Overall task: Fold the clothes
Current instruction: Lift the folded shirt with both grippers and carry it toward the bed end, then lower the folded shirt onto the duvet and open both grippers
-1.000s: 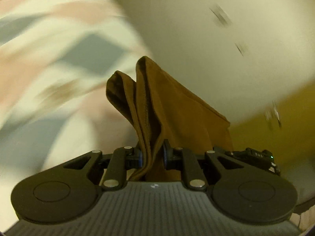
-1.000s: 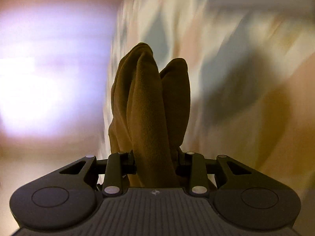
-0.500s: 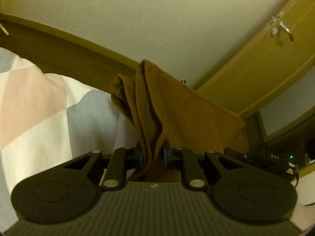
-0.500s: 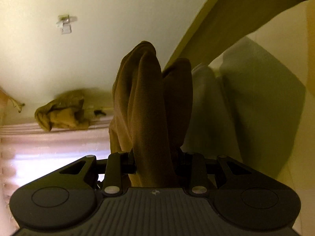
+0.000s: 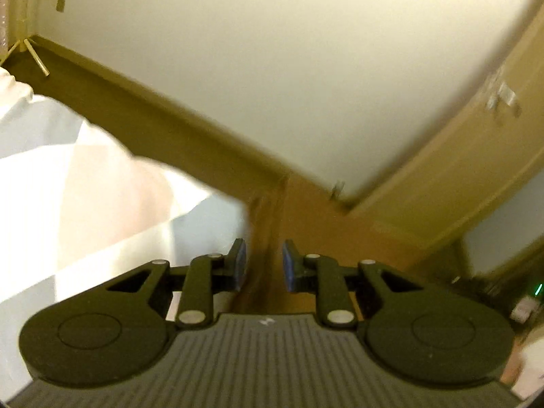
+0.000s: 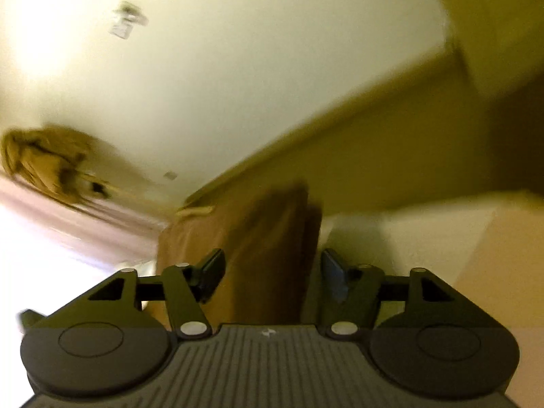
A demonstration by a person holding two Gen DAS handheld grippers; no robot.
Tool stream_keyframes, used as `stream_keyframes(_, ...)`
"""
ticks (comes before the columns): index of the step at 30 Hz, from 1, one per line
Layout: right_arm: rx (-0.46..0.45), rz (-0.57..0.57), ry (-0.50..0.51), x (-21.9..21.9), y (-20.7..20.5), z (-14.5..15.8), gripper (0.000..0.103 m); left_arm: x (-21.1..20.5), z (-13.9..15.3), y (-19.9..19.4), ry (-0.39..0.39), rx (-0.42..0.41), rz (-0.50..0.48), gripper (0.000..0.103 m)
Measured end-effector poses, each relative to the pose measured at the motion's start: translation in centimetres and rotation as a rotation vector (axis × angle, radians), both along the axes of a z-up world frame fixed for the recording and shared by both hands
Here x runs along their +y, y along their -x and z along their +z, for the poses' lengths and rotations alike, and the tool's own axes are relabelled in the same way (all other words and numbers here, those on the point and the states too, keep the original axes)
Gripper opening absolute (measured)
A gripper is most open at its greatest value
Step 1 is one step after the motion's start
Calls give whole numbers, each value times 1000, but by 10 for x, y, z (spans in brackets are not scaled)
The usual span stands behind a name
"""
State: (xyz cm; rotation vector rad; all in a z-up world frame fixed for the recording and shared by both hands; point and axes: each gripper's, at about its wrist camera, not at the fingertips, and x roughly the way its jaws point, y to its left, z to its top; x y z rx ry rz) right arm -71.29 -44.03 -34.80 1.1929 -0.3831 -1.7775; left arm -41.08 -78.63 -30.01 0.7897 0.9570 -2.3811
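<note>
One brown garment (image 6: 268,255) lay on the bed (image 5: 85,204), between both open pairs of tongs. The left gripper (image 5: 261,265) and right gripper (image 6: 272,275) each stood parted, gripping nothing, tilted toward the wall (image 5: 272,68).

Brown garment (image 6: 258,255) lies blurred, loosely bunched on the bedding.

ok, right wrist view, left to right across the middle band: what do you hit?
Tan bundle against the wall → brown garment standing in the open right gripper → pale checked bedding.
</note>
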Motion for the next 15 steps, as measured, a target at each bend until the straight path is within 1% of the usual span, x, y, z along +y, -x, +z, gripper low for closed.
stream_keyframes(1,79,-1,5,0,-8,10,65,8,3,-1,8,31,-6,18)
stream_keyframes(2,157,-1,10,0,-16,20,58,20,6,4,52,23,-33,18)
stream_keyframes(3,228,34,15,-4,-27,25,53,36,3,14,124,-16,-80,19)
stream_keyframes(4,298,76,20,-9,-39,29,43,46,-2,24,176,-58,-110,19)
stream_keyframes(5,356,127,2,-17,-49,29,32,53,-13,31,205,-105,-129,19)
stream_keyframes(6,392,165,-17,-21,-57,23,28,54,-30,31,205,-147,-122,18)
stream_keyframes(7,397,175,-41,-24,-57,13,27,55,-48,30,201,-188,-113,16)
stream_keyframes(8,397,181,-67,-27,-55,3,28,55,-65,30,198,-229,-104,18)
stream_keyframes(9,397,187,-93,-29,-54,-7,28,53,-80,20,175,-220,-75,22)
stream_keyframes(10,397,194,-118,-32,-52,-17,28,50,-87,9,139,-188,-40,24)
stream_keyframes(11,360,193,-105,-22,-51,-22,28,49,-92,0,101,-160,-11,24)
stream_keyframes(12,325,201,-96,-21,-48,-22,28,50,-93,-5,87,-149,4,24)
stream_keyframes(13,314,204,-94,-18,-49,-18,28,54,-89,-7,99,-162,3,21)
stream_keyframes(14,326,199,-82,-14,-52,-11,28,57,-82,-5,115,-171,0,17)
stream_keyframes(15,340,193,-69,-10,-54,-2,28,60,-71,-6,128,-159,-9,10)
